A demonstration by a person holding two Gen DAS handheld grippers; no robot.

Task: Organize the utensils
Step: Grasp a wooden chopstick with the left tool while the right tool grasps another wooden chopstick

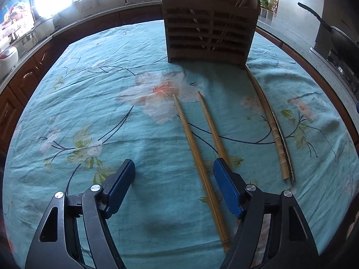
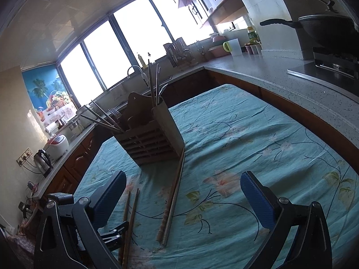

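Observation:
A slatted wooden utensil holder (image 1: 209, 29) stands at the far middle of the table with several chopsticks upright in it. Two plain wooden chopsticks lie on the cloth in front of it. My left gripper (image 1: 174, 163) is open and low over them. The left chopstick (image 1: 195, 154) lies between the jaws without touching either pad. The right chopstick (image 1: 209, 123) runs under the right finger (image 1: 226, 183). Farther right lie a ridged bamboo chopstick (image 1: 272, 125) and a metal chopstick (image 1: 289, 157), side by side. My right gripper (image 2: 183, 176) is open and empty, above that pair (image 2: 174, 199) and facing the holder (image 2: 148, 143).
A teal floral cloth (image 1: 101, 116) covers the table. A kitchen counter (image 2: 280, 76) wraps around it, with a wok on the stove (image 2: 332, 31), a kettle (image 2: 42, 161) and a rice cooker (image 2: 58, 144). A sink tap (image 2: 134, 70) stands below the windows.

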